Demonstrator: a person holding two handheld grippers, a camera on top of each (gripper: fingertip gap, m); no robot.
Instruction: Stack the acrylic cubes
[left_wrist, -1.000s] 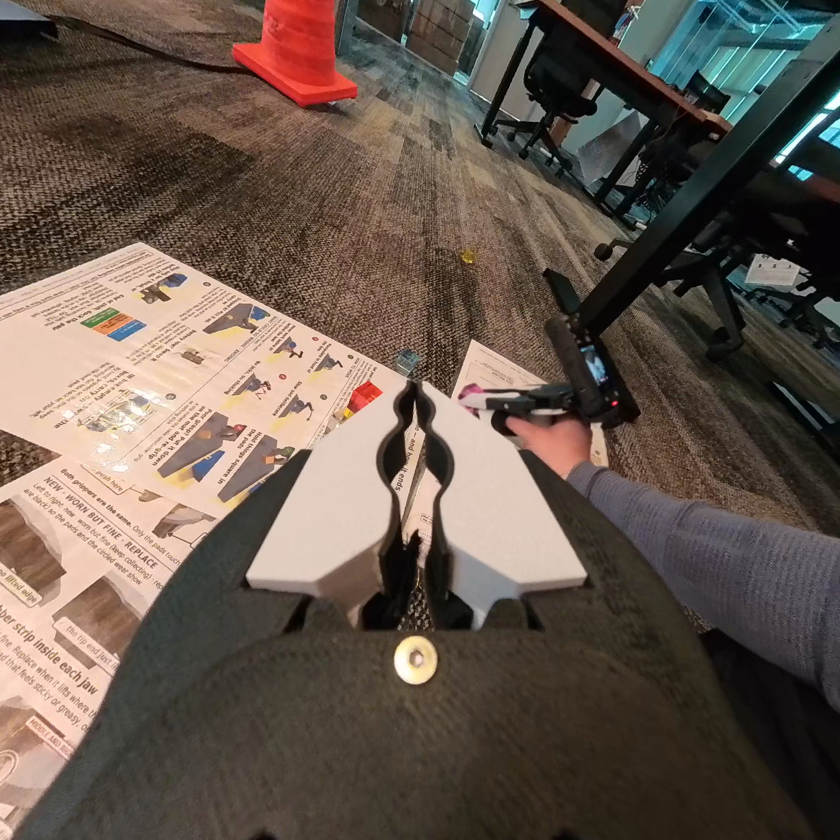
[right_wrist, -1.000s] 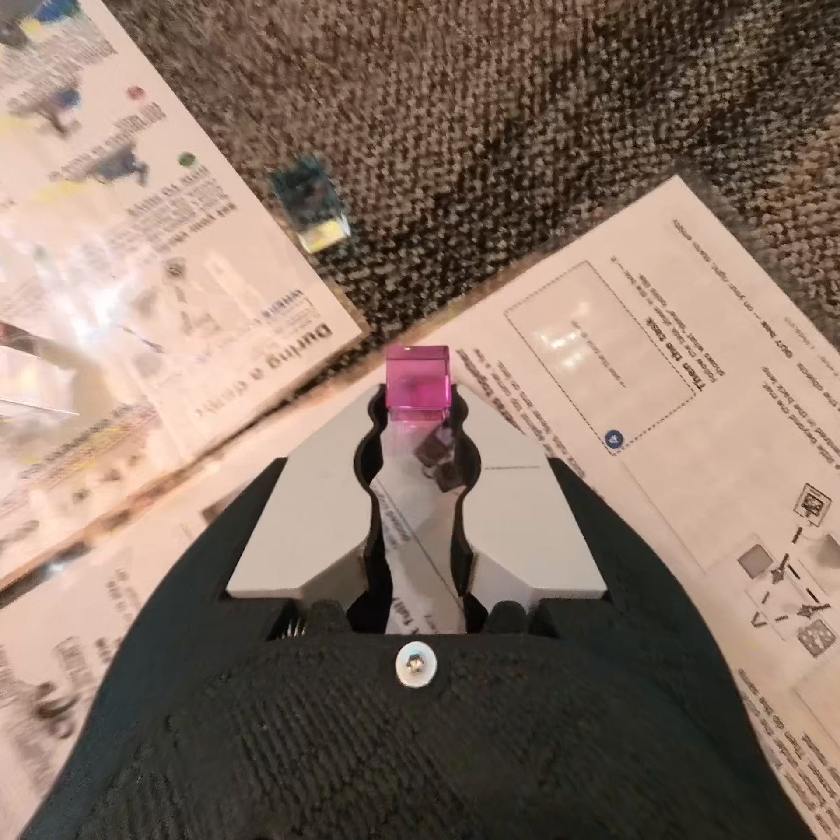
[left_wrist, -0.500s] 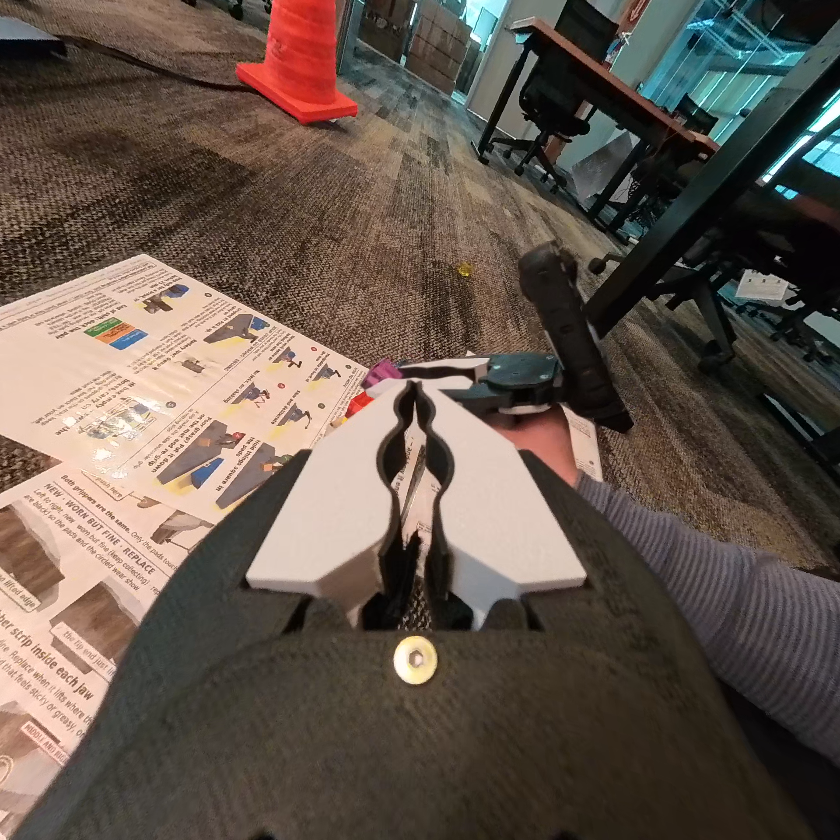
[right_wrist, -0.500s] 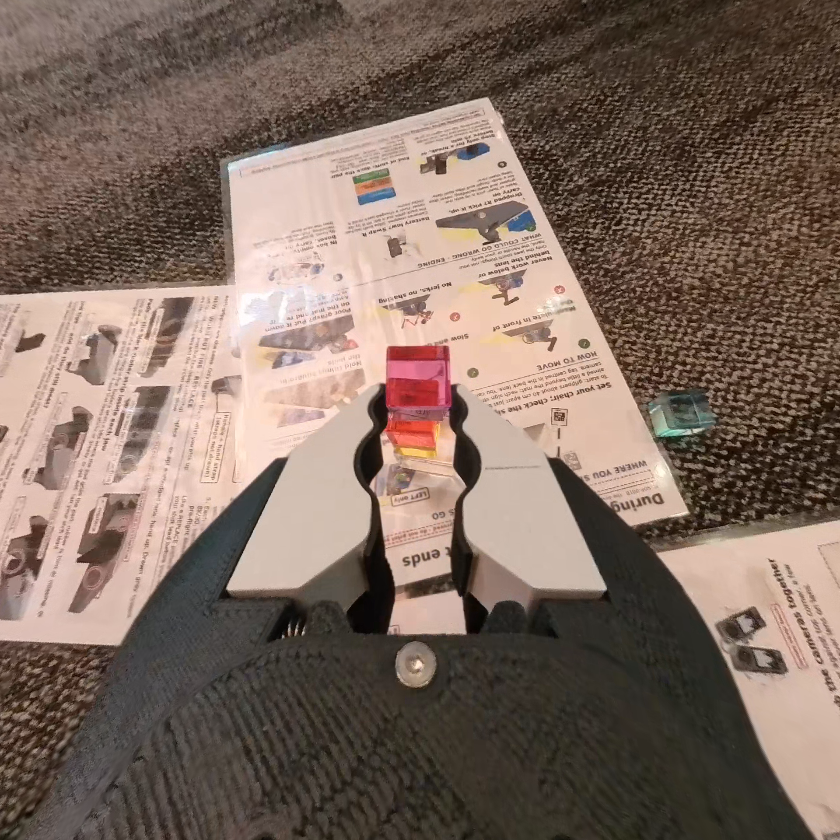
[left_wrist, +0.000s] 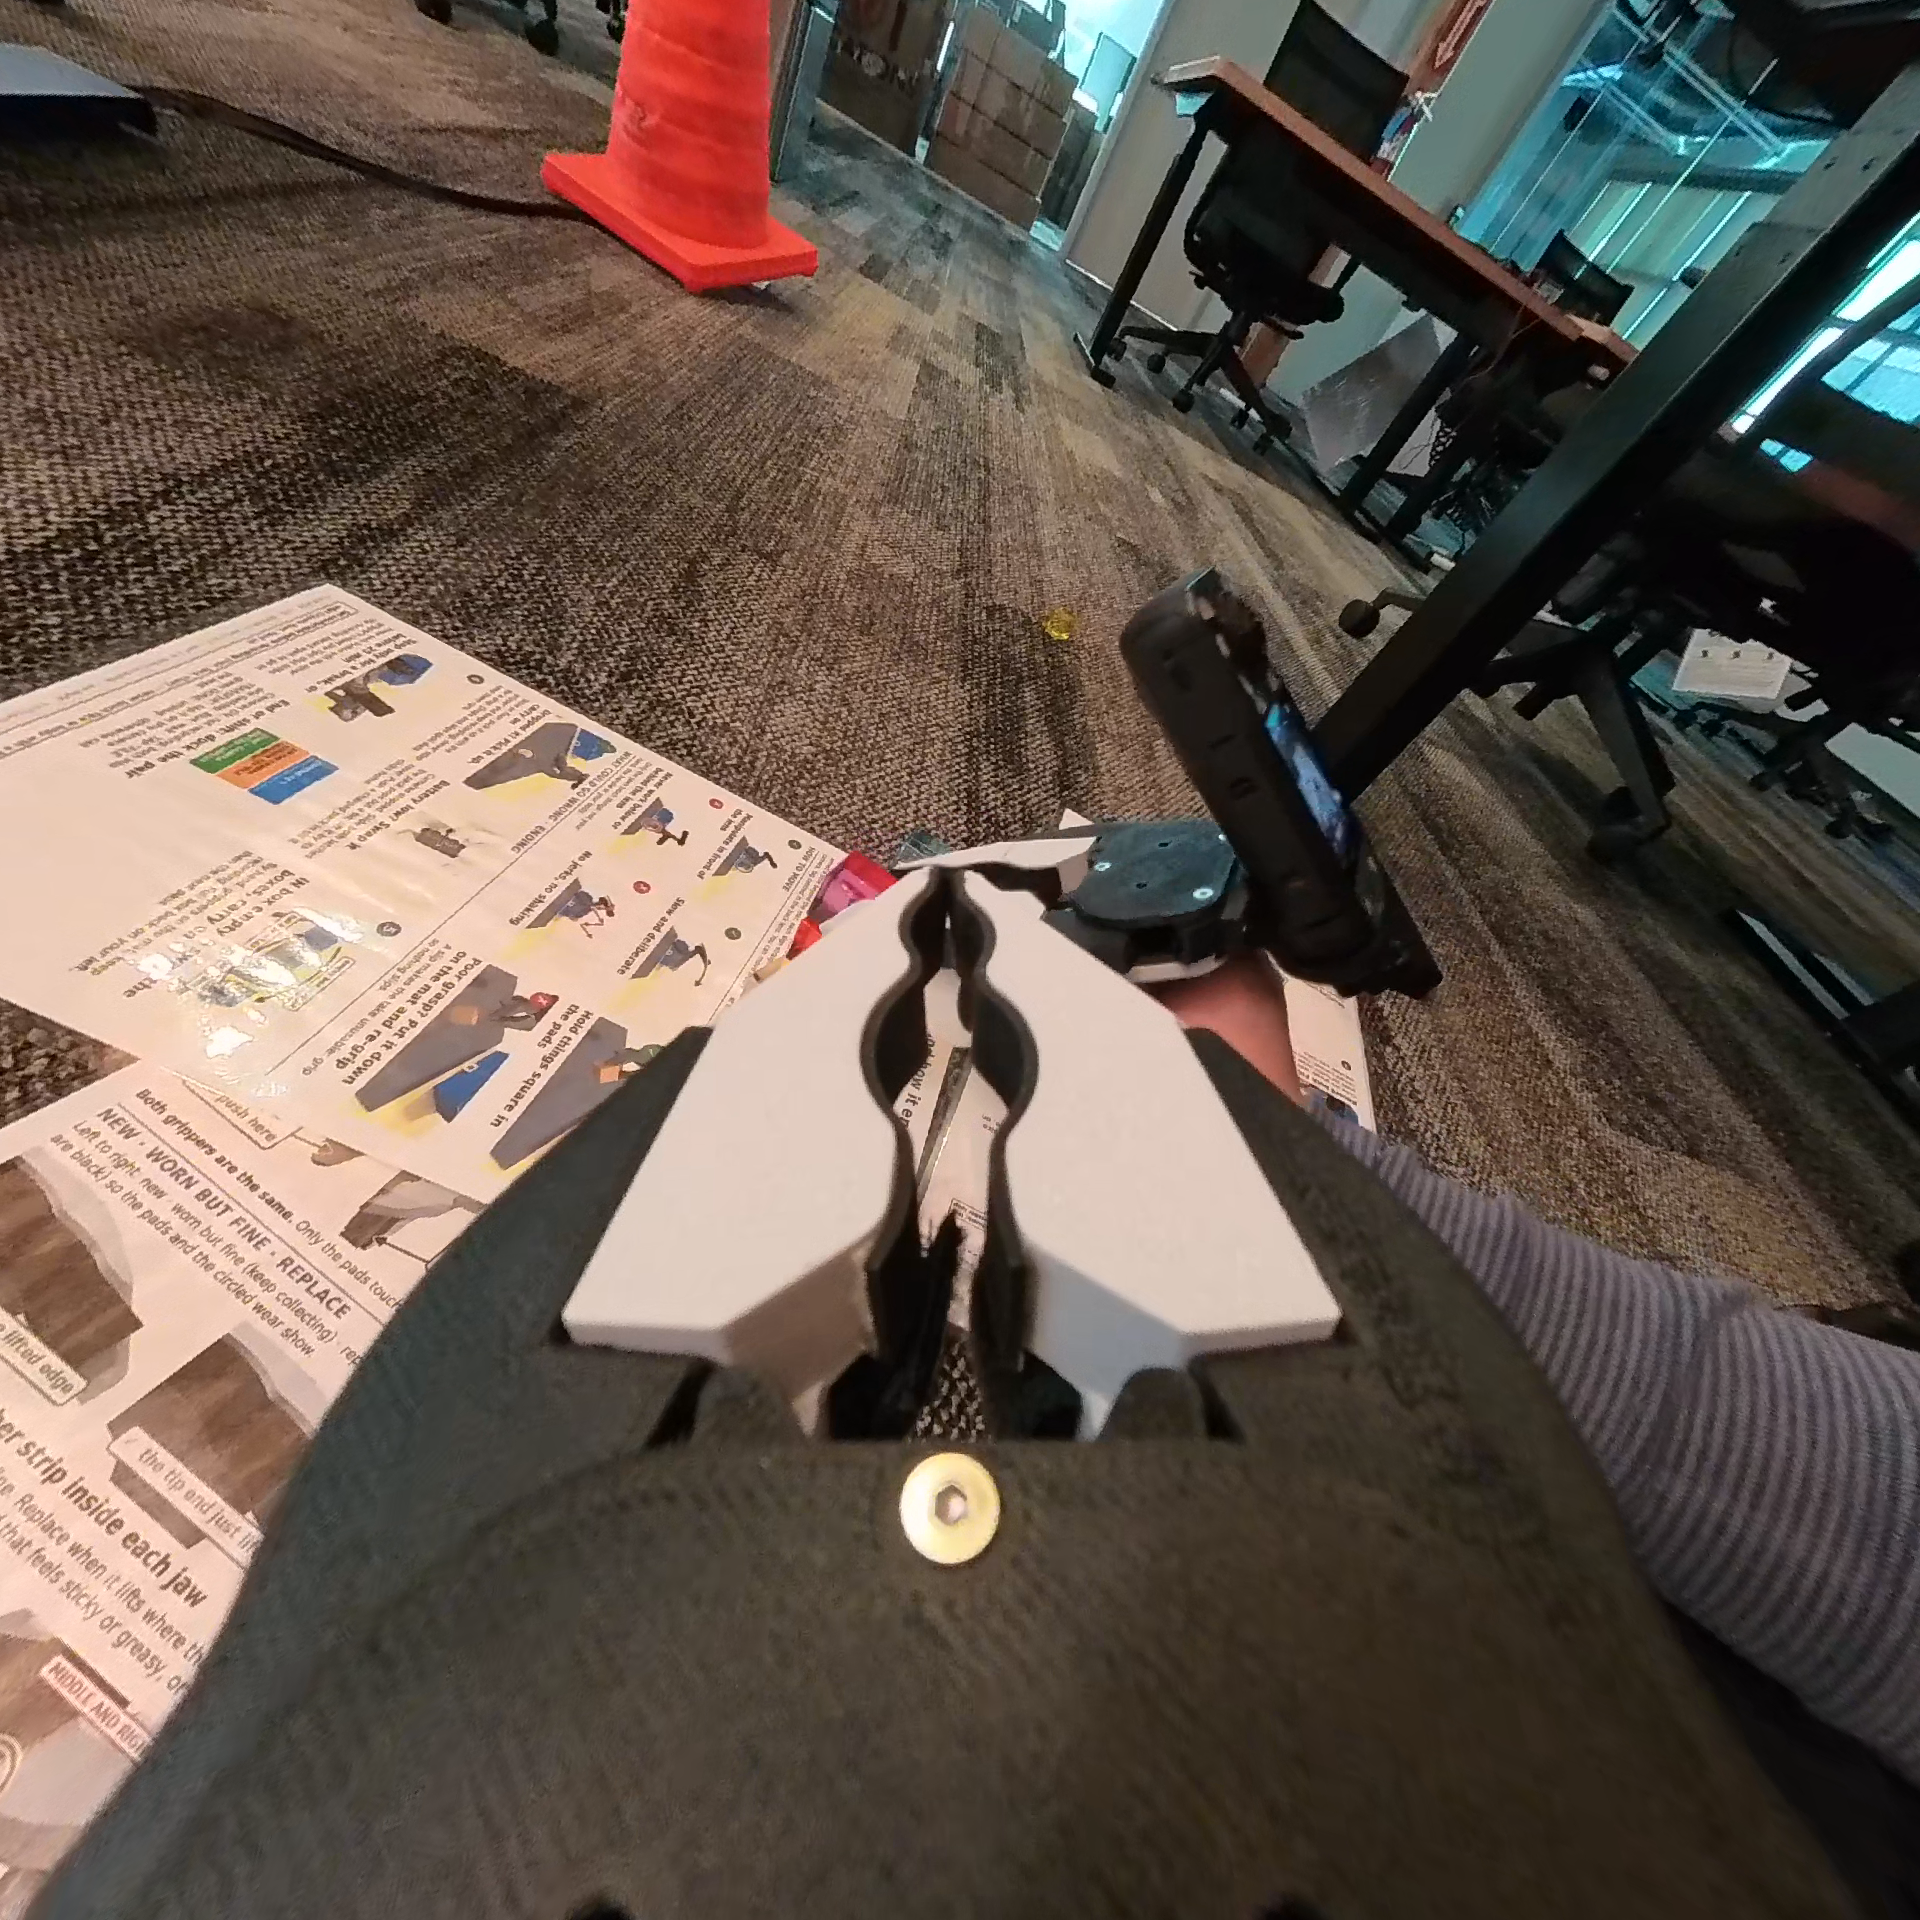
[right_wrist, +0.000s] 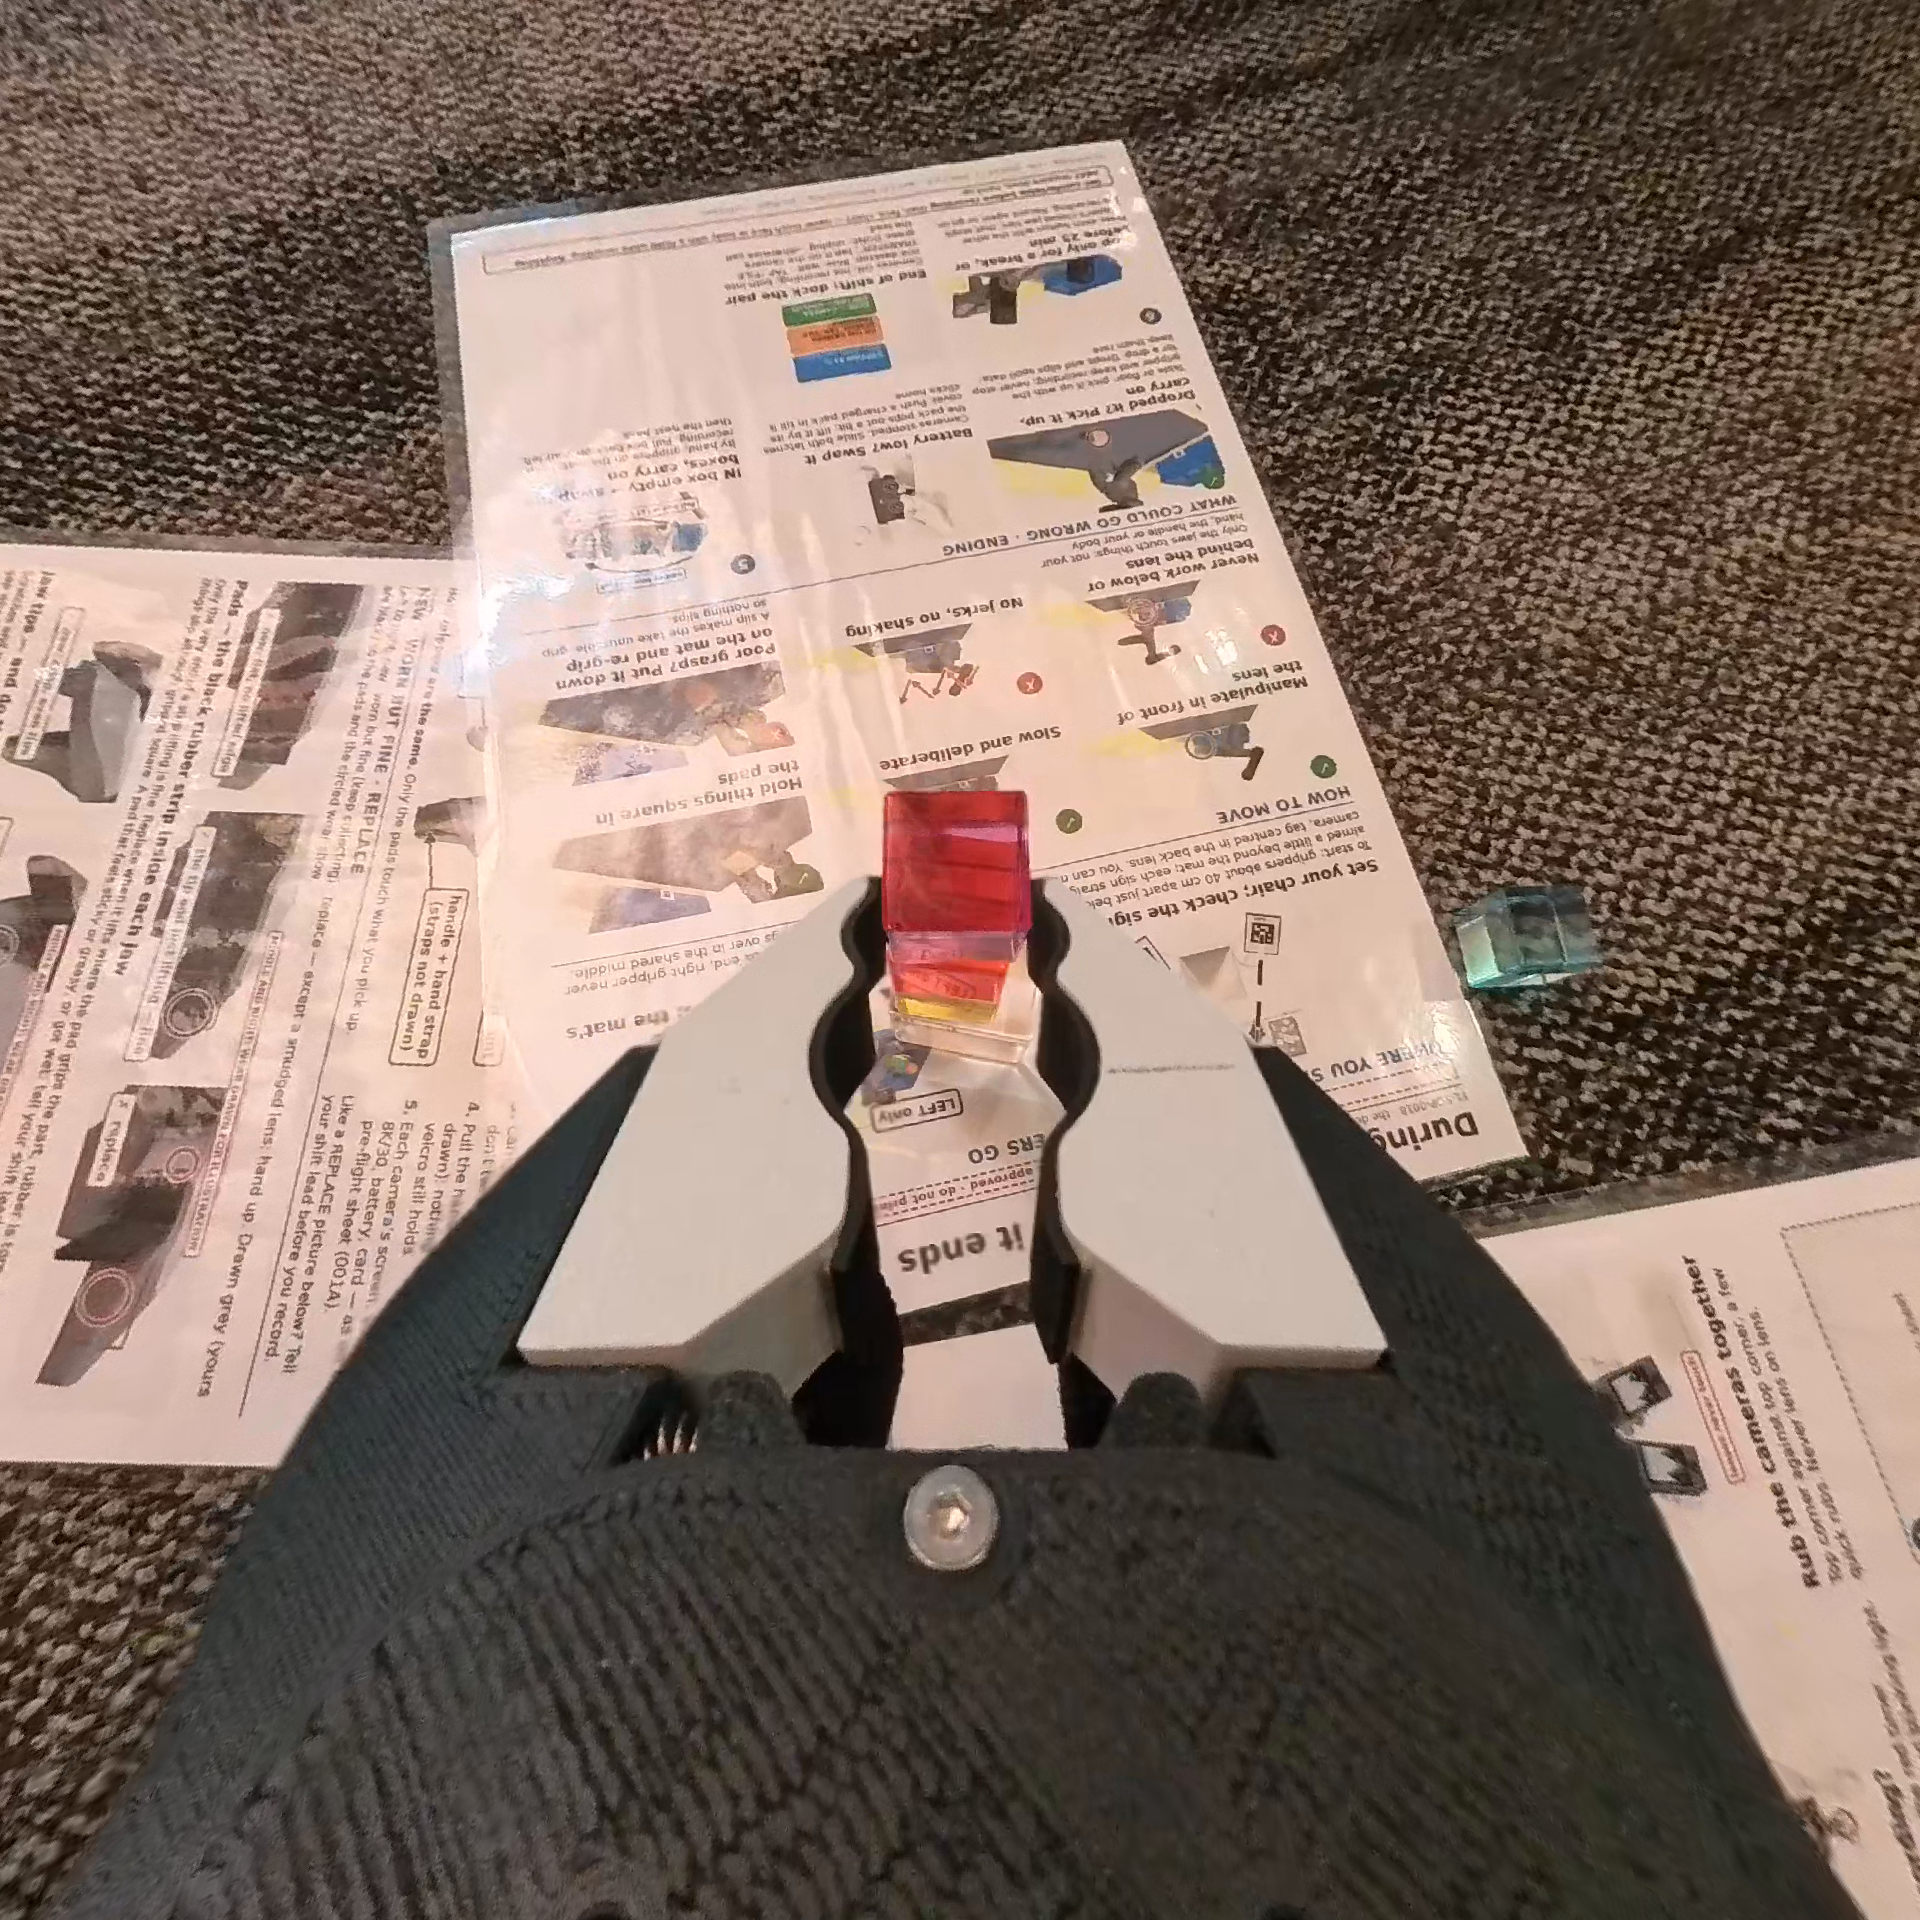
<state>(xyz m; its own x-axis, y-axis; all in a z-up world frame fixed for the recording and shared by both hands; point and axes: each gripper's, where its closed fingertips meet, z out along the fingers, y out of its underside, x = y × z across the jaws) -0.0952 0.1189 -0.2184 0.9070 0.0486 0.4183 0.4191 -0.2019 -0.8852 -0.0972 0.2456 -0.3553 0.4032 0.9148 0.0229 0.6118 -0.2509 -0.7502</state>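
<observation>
We see carpet filling most of both views. In the left wrist view a desk and office chairs stand at the upper right, and an orange cone stands at the top centre.

Laminated sheets lie on the carpet: one large sheet across the middle of the right wrist view, a second sheet at the left edge, and a third sheet at the lower right.

The left gripper sits at the centre of its view with its fingers pressed together and nothing between them. Just past its tips, to the right, we see the right gripper, and below it a hand and a striped sleeve.

The right gripper pinches a red-pink clear cube at its tips, in the middle of the frame; both pads press on its sides. The cube is above a short stack of clear blocks, red over yellow over colourless, standing on the large sheet. We cannot tell whether the cube touches the stack.

A clear teal cube lies on the carpet at the right, just beside the large sheet's edge. A small yellow thing lies on the carpet well apart, at centre right in the left wrist view.
</observation>
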